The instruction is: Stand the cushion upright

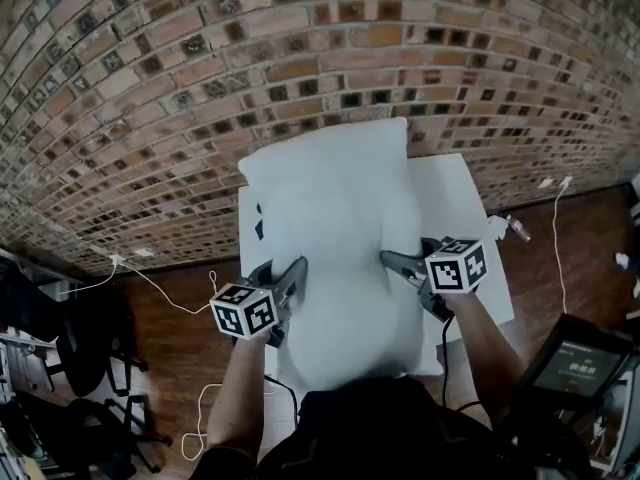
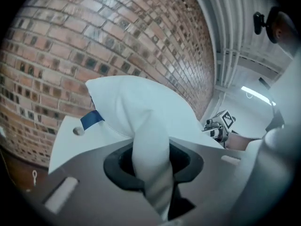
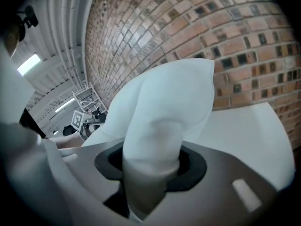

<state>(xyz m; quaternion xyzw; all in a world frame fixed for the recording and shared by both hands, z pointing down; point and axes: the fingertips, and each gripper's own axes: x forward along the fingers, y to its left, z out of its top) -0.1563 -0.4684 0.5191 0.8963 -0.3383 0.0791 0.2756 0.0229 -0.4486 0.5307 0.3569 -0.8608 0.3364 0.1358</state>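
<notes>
A white cushion (image 1: 335,228) lies lifted at its near end over a white table (image 1: 455,183), its far end toward the brick wall. My left gripper (image 1: 290,280) is shut on the cushion's left edge, fabric (image 2: 150,159) bunched between its jaws. My right gripper (image 1: 398,263) is shut on the right edge, a thick fold of cushion (image 3: 153,149) pinched between its jaws. In the left gripper view the cushion (image 2: 136,102) rises in front of the wall, with the right gripper (image 2: 220,125) beyond it. The right gripper view shows the left gripper (image 3: 87,119) past the cushion (image 3: 174,98).
A brick wall (image 1: 300,48) stands right behind the table. A blue tag (image 2: 91,119) marks the tabletop near the cushion. Cables (image 1: 160,283) run over the wooden floor at left, a black chair (image 1: 90,348) stands there, and a screen (image 1: 580,363) sits at lower right.
</notes>
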